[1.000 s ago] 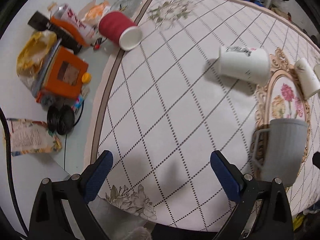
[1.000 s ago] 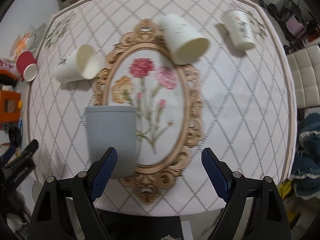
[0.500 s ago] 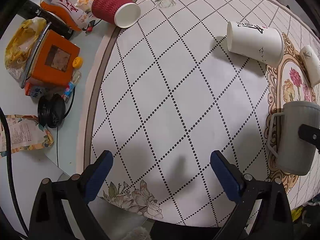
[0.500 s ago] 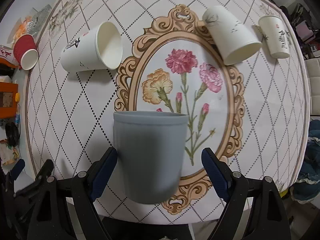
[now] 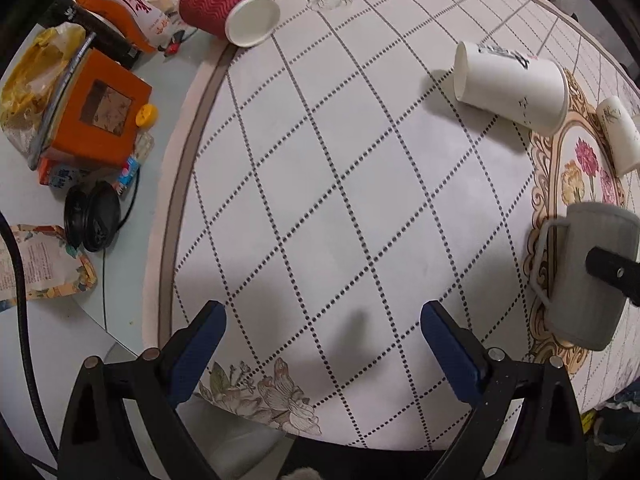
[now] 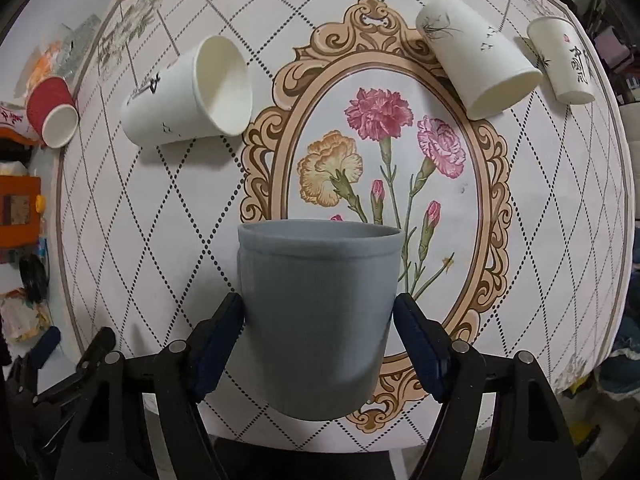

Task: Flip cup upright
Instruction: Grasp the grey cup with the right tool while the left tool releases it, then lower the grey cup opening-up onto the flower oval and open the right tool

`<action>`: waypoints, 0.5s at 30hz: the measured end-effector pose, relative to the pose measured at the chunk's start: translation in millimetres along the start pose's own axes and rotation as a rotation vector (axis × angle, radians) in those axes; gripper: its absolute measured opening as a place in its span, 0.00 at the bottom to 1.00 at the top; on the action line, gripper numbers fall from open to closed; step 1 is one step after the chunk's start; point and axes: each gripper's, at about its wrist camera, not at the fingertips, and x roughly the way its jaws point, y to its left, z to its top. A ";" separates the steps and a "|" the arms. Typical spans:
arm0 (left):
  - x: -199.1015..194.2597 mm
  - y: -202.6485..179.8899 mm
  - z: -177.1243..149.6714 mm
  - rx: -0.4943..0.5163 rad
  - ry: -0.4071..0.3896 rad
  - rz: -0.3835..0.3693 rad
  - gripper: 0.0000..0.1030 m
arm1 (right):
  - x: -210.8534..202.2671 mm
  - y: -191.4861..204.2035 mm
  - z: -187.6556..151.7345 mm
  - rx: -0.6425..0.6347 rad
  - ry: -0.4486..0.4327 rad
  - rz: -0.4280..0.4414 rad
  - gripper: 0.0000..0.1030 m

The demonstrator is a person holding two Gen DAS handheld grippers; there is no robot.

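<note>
Right wrist view: right tongs point(image 6: 318, 320) pinch a ribbed grey cup point(image 6: 318, 312); left tongs point(image 5: 322, 336) gape empty.

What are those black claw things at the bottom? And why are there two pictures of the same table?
Those claws are grabbing tools. A person holds one in each hand, and each tool has a little camera looking out along its two blue-tipped fingers. So you get two pictures: one from the left tool, one from the right tool.

The table has a cloth with diamond lines and painted flowers. On it lie paper cups tipped on their sides: a red cup and a white cup on the left, and two more white ones further right.

The right tool's fingers are on either side of a grey cup, touching its walls. In the left picture you can see that cup's handle. The left tool is open and holds nothing.

Off the cloth sit an orange box and snack bags.
</note>
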 end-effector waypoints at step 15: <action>12.9 -21.0 6.6 0.045 0.035 -0.022 0.97 | -64.0 -15.9 -17.7 0.043 -0.452 -0.018 0.76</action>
